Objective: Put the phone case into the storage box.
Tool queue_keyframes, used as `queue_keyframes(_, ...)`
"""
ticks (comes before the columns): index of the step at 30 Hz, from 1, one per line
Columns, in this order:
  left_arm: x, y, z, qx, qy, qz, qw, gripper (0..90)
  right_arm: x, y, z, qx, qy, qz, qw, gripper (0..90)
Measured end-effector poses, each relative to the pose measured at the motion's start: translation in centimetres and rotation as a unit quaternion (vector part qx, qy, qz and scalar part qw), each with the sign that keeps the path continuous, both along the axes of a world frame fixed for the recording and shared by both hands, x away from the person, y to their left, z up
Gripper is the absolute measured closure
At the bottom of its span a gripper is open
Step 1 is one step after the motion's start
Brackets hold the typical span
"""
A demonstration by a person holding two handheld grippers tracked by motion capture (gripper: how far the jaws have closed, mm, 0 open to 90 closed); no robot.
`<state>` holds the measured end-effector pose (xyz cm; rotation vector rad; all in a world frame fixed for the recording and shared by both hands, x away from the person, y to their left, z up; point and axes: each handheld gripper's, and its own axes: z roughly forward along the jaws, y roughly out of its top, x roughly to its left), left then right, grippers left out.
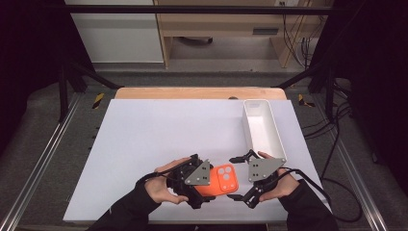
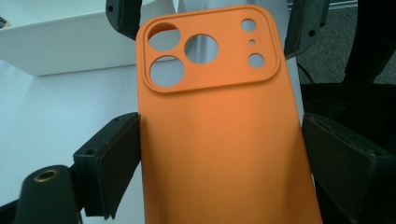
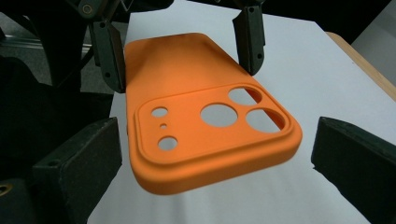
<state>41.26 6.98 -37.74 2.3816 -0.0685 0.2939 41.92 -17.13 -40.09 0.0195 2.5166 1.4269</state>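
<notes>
At the table's near edge, we hold an orange phone case (image 1: 222, 180) in our left gripper (image 1: 195, 179), beside a white tray (image 1: 262, 127). Along the left jaws, both pads clamp its edges. From our right gripper (image 3: 215, 161), jaws gape around its camera end, apparently ready for a handover.
</notes>
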Motion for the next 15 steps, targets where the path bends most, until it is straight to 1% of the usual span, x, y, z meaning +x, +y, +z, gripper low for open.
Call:
queue_keyframes(3, -0.03, -0.19, 0.06, -0.002, 0.0, -0.004, 1.0, 13.5, 0.04, 0.1, -0.11, 0.0, 0.004, 0.009, 0.9999, 2.4)
queue_keyframes(7, -0.18, -0.41, 0.04, -0.003, 0.0, -0.009, 1.0, 13.4, 0.13, 0.23, -0.33, -0.002, 0.004, 0.019, 0.9998, 2.5)
queue_keyframes(13, -0.32, -0.58, 0.08, -0.007, 0.003, -0.015, 0.9999, 13.5, 0.24, 0.4, -0.55, 0.003, 0.007, 0.03, 0.9995, 3.3)
queue_keyframes(15, -0.35, -0.6, 0.07, -0.006, 0.001, -0.018, 0.9998, 13.5, 0.26, 0.43, -0.57, 0.007, 0.008, 0.034, 0.9994, 3.7)
